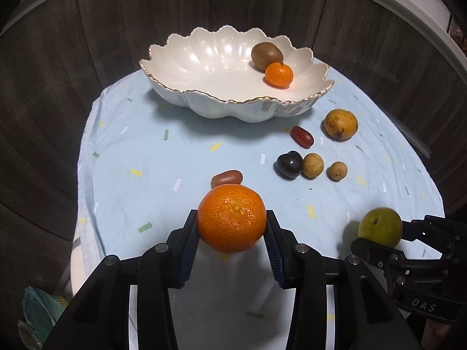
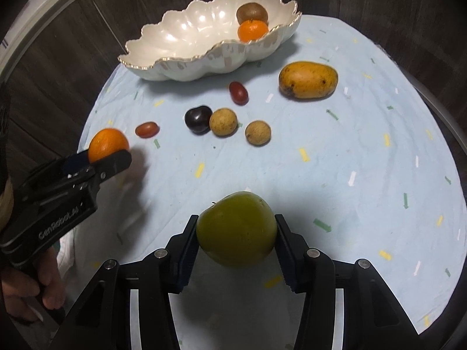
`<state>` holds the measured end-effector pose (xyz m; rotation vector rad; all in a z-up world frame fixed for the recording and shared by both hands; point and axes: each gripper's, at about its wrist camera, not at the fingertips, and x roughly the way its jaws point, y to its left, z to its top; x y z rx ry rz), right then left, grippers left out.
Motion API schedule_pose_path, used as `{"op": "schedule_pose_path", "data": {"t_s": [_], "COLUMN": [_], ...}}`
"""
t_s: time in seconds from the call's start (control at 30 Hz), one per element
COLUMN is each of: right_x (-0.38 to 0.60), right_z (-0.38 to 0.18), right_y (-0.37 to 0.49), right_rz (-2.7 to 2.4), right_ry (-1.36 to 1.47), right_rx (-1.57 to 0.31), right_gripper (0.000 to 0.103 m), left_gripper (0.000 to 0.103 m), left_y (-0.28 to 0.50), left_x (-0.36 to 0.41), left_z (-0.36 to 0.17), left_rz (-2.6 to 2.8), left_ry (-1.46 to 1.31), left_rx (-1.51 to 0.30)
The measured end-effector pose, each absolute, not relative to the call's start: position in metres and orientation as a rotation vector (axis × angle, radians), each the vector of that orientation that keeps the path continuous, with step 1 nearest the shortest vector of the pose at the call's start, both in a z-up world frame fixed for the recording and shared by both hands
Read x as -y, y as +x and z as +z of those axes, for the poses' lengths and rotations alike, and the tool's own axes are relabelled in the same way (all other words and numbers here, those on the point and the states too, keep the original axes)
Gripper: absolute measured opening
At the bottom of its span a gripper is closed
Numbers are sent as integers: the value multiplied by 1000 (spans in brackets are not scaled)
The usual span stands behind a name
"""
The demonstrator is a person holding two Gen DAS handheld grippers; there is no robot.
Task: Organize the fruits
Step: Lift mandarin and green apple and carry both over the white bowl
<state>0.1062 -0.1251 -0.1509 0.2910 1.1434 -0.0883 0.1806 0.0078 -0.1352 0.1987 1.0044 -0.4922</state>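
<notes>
Two grippers each clench a fruit. The left gripper [image 1: 232,227] has its pads pressed on both sides of a large orange [image 1: 232,218], held clear of the pale blue cloth [image 1: 181,151]. The right gripper [image 2: 236,233] grips a green fruit [image 2: 236,229] the same way. Just beyond the orange lies a reddish-brown oval fruit [image 1: 227,178]. Farther out sit a dark plum [image 1: 289,164] touching a tan round fruit [image 1: 312,165], a smaller tan one [image 1: 338,170] near them, a red oval fruit [image 1: 302,136] and a yellow mango [image 2: 308,80]. At the far edge, a white scalloped bowl [image 1: 204,67] holds a kiwi [image 1: 266,56] and a small orange [image 1: 279,74], touching.
</notes>
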Motion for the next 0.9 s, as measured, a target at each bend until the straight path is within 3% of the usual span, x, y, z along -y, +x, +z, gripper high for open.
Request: {"op": "schedule_pose_path", "data": {"t_s": [0.9], "right_x": [152], "right_z": [-91], "right_y": [107], "right_rz": [-49], "right_ry": [240], "right_rx": [-893], "right_gripper": [50], "left_gripper": [42], "left_y": [155], "left_x": [3], "left_z": [-82], "left_rz": [-360], "left_ry": [84], "left_rx": [-941]}}
